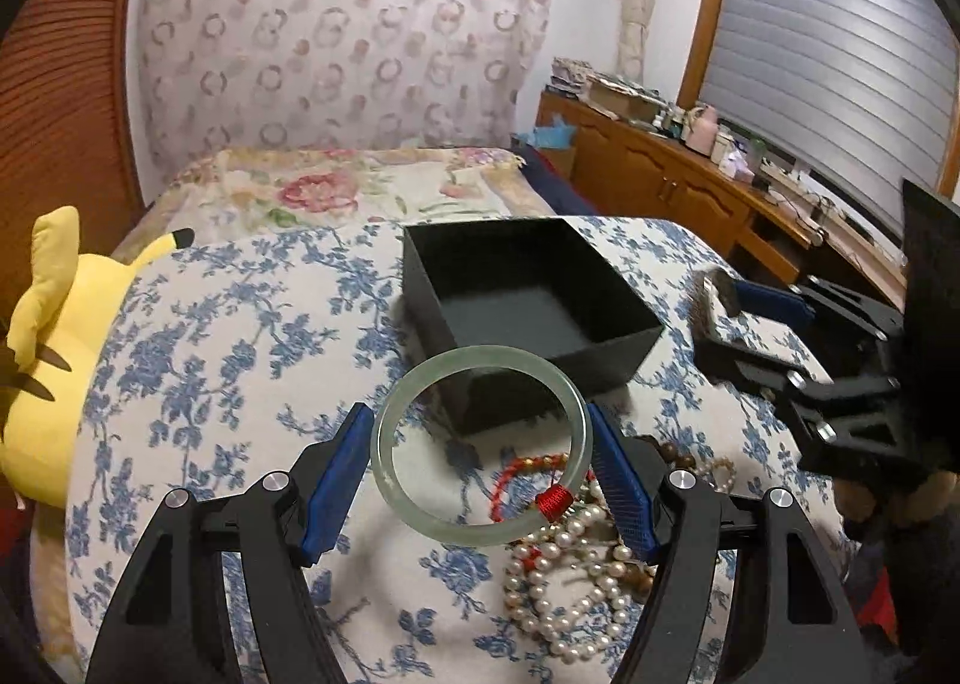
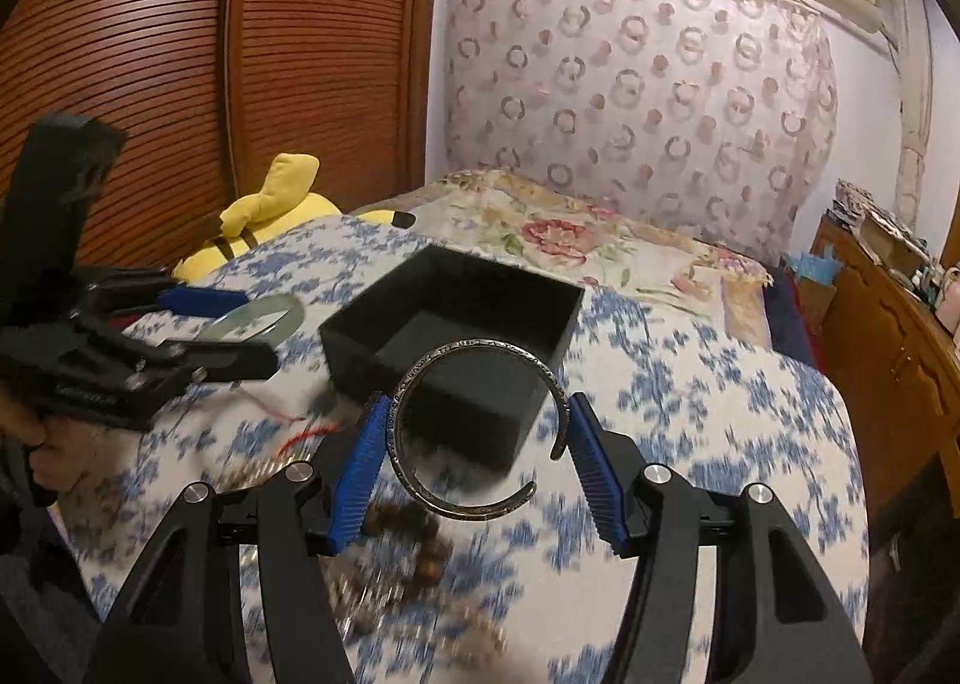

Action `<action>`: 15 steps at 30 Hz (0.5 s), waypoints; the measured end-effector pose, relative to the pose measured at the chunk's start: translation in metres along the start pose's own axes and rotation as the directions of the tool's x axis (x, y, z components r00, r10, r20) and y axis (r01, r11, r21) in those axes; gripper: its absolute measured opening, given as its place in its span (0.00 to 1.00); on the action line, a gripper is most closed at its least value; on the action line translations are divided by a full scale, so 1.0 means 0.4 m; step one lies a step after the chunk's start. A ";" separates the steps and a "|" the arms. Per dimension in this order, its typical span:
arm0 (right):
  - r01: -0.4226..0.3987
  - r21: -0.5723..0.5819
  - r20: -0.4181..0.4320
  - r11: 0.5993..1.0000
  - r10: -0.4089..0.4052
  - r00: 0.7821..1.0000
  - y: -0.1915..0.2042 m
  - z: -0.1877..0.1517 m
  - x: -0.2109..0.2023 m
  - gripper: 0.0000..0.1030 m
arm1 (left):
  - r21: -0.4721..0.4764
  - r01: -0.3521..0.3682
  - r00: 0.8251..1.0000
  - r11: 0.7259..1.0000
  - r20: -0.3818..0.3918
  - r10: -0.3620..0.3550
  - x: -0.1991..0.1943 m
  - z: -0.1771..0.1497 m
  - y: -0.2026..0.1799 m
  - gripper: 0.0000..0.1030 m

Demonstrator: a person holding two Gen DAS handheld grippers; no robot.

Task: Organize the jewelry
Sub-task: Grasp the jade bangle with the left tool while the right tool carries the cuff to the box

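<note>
My left gripper (image 1: pixel 480 444) is shut on a pale green jade bangle (image 1: pixel 414 504), held flat above the bedspread just in front of the black open box (image 1: pixel 606 357). My right gripper (image 2: pixel 477 444) is shut on a silver open cuff bracelet (image 2: pixel 480 507), held above the bed near the box (image 2: pixel 480 414). Under the left gripper lies a pile of pearl strands (image 1: pixel 558 582), a red cord bracelet (image 1: pixel 552 501) and brown wooden beads (image 1: pixel 678 453). The right gripper shows at the right of the left wrist view (image 1: pixel 726 318); the left gripper with the bangle (image 2: pixel 264 318) shows at the left of the right wrist view.
The box stands on a blue floral bedspread (image 1: pixel 240 384). A yellow plush toy (image 1: pixel 54 360) lies at the bed's left edge. A wooden cabinet (image 1: pixel 678 186) with clutter runs along the right wall. A slatted wooden wardrobe (image 2: pixel 180 84) stands to the left.
</note>
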State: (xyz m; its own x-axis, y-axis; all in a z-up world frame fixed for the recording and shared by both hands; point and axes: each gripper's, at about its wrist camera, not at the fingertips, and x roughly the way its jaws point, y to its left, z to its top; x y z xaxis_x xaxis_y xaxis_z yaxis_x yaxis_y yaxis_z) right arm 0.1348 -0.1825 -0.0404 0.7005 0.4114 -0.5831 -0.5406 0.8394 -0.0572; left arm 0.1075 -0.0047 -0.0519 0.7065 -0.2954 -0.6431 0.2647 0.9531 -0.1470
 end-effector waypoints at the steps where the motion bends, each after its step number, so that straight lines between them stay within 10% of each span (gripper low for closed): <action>1: -0.006 0.007 -0.003 1.000 0.006 1.000 -0.005 0.010 0.013 0.60 | -0.001 -0.003 1.000 1.000 0.003 0.003 -0.001 0.001 0.003 0.66; 15: -0.062 0.065 -0.067 0.996 0.067 0.995 -0.027 0.078 0.165 0.60 | -0.020 -0.022 0.999 1.000 0.025 0.023 0.005 0.034 0.039 0.66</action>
State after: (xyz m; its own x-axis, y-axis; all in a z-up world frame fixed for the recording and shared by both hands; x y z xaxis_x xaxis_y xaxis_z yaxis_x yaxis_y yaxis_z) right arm 0.2015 -0.1534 -0.0529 0.6298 0.4417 -0.6389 -0.5518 0.8334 0.0323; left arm 0.1220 0.0087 -0.0450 0.7286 -0.2750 -0.6273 0.2355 0.9606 -0.1476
